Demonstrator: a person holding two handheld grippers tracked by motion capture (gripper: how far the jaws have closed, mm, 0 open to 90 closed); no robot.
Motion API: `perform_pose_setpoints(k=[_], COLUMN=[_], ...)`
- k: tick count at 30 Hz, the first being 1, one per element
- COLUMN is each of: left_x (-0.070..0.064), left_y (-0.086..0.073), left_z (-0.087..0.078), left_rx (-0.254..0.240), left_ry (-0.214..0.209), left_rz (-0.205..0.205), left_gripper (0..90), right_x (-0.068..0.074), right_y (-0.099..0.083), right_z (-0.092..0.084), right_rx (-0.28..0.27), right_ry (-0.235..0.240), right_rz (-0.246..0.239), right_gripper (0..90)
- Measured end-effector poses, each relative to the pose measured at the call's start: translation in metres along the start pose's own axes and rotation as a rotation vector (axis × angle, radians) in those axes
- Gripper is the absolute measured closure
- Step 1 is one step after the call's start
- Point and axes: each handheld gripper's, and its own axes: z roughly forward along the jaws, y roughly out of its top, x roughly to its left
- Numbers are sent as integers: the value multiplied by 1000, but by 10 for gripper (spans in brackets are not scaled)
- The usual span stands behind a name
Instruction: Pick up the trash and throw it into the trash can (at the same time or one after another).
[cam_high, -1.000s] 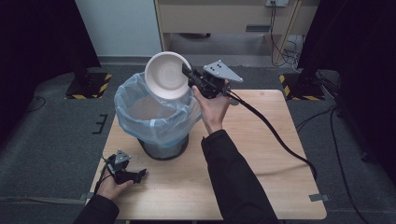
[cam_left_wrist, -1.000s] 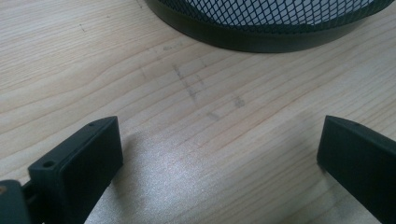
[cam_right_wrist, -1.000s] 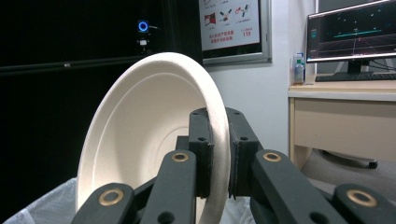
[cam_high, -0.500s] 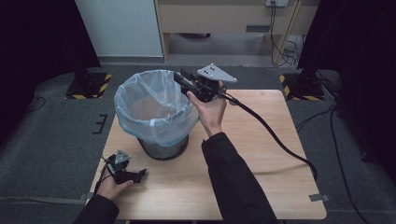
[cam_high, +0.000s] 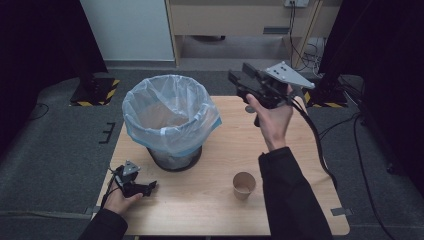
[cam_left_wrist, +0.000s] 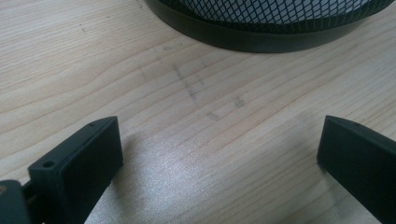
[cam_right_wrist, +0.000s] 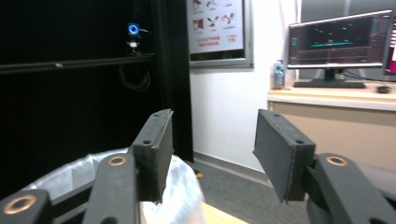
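Hand-held gripper (cam_right_wrist: 210, 156) jaws apart above bagged bin (cam_right_wrist: 187, 186).

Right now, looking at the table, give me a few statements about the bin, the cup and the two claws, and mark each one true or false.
1. The right claw is gripping a white bowl. False: its jaws stand apart with nothing between them.
2. A paper cup stands upright on the table, near the person's right sleeve. True.
3. The wire bin is lined with a pale blue bag. True.
4. The left claw hangs above the bin's mouth. False: it sits low at the table's near left corner, beside the bin's base.
5. The left claw is open. True: the left gripper view shows bare wood between its jaws.
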Motion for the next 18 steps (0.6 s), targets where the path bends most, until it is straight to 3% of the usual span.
perform_pose_setpoints(k=[5, 10, 18], left_x=[0, 0, 0], left_y=[0, 0, 0], left_z=[0, 0, 0], left_rx=[1, 1, 1], left_ry=[0, 0, 1], left_rz=[0, 0, 0], left_gripper=[0, 0, 0], right_x=[-22, -39, -50], right_y=[-23, -57, -118], right_z=[-33, -65, -100], right_rx=[66, 114, 237], right_ry=[-36, -38, -12], right_rz=[-29, 18, 68], right_gripper=[417, 384, 383])
